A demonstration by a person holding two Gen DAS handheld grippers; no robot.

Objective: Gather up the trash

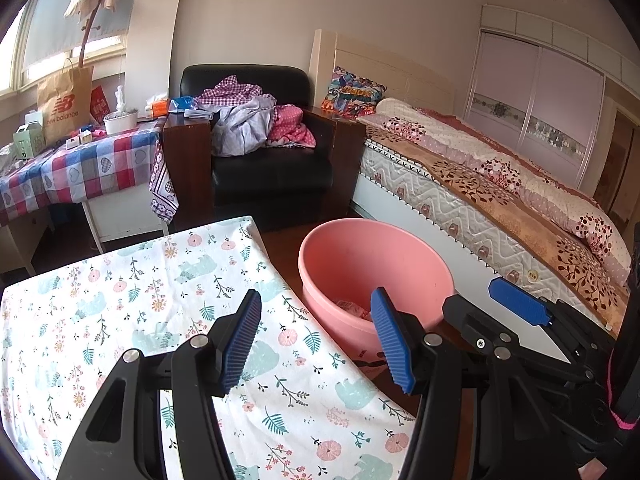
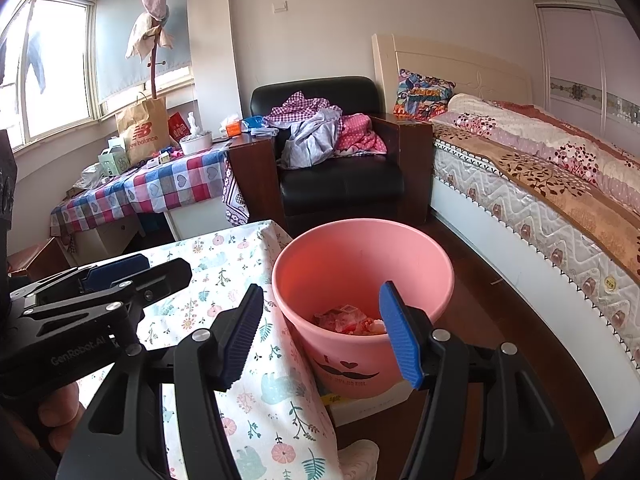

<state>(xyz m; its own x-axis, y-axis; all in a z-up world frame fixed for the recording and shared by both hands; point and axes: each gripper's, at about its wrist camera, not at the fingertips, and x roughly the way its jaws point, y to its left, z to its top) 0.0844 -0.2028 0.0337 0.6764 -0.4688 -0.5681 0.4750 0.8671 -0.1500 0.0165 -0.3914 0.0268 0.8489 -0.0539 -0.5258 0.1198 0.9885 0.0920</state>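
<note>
Left claw: the left gripper has its blue pads spread wide apart with nothing between them; it hangs over the right edge of the table, beside the bin.
Right claw: the right gripper is also spread wide and holds nothing — its gap frames the bin from above.
Claws together: in the left wrist view the right gripper shows at the right, just beside the bin's near rim; in the right wrist view the left gripper lies at the left over the table.
Bin: a pink bin stands on the dark wood floor, touching the right side of the table; a moustache print marks its near wall.
Trash: crumpled wrappers, red and clear, lie at the bottom of the bin; in the left wrist view only a small part shows past the rim.
Table: a floral cloth covers it — white with pink flowers and pale blue bears.
Far side: a black armchair piled with clothes, with a checked table to its left.
Right side: a bed with a patterned quilt runs along the floor past the bin.
</note>
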